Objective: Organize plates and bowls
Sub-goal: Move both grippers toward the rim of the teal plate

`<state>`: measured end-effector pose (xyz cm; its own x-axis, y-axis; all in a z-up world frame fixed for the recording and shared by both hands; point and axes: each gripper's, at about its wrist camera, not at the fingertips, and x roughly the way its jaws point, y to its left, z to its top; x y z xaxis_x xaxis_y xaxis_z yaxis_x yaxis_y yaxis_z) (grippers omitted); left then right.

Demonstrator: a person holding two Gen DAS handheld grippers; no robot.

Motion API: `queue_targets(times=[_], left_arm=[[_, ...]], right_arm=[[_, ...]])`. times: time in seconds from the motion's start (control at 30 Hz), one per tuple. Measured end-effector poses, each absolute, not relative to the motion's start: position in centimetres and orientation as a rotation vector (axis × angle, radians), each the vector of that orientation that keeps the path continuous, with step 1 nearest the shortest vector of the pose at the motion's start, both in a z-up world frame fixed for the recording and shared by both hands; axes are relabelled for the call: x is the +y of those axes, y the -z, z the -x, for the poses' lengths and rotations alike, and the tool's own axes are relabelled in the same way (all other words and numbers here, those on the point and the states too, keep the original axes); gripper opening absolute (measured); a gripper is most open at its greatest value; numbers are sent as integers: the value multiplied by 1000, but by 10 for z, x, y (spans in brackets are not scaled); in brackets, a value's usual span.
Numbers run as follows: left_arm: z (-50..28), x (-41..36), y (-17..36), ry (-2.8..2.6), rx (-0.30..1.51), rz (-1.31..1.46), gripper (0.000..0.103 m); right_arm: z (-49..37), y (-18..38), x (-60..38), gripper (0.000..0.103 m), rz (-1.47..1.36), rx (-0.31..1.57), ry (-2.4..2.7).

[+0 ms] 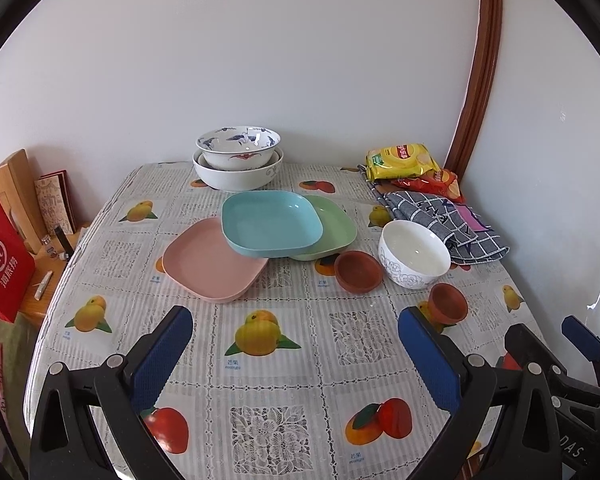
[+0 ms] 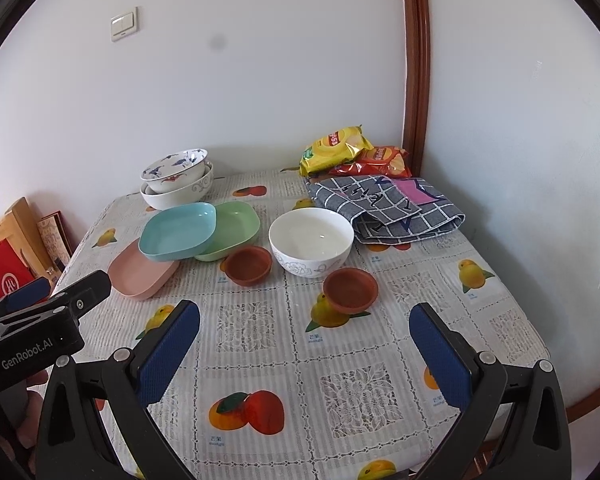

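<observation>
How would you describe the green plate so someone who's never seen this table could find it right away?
Start at the stacked patterned bowls by the back wall, then come forward to the three overlapping square plates. The green plate is the rightmost, partly under the blue plate, beside a small brown dish. It is the only green piece; the pink plate lies at the opposite end.

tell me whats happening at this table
A person holds two grippers above the table, left gripper and right gripper, jaws open and empty. Nothing is gripped yet. Blue plate lies across the pink plate and green plate; two bowls are nested at the back.
</observation>
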<state>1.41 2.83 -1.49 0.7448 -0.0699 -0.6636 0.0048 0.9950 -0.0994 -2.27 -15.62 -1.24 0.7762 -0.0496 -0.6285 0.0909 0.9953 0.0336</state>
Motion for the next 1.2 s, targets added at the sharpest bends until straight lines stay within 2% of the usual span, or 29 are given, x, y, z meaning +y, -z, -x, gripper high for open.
queue_targets(times=[0.6, 0.93, 1.2], left_arm=[[-64, 68, 34, 27, 801, 171, 103], [-104, 77, 36, 0, 828, 180, 98], [-137, 80, 41, -15, 842, 180, 96]], right_arm=[[-34, 20, -141, 103, -75, 758, 29], [-75, 28, -124, 102, -68, 785, -35], [-104, 38, -117, 97, -58, 831, -42]])
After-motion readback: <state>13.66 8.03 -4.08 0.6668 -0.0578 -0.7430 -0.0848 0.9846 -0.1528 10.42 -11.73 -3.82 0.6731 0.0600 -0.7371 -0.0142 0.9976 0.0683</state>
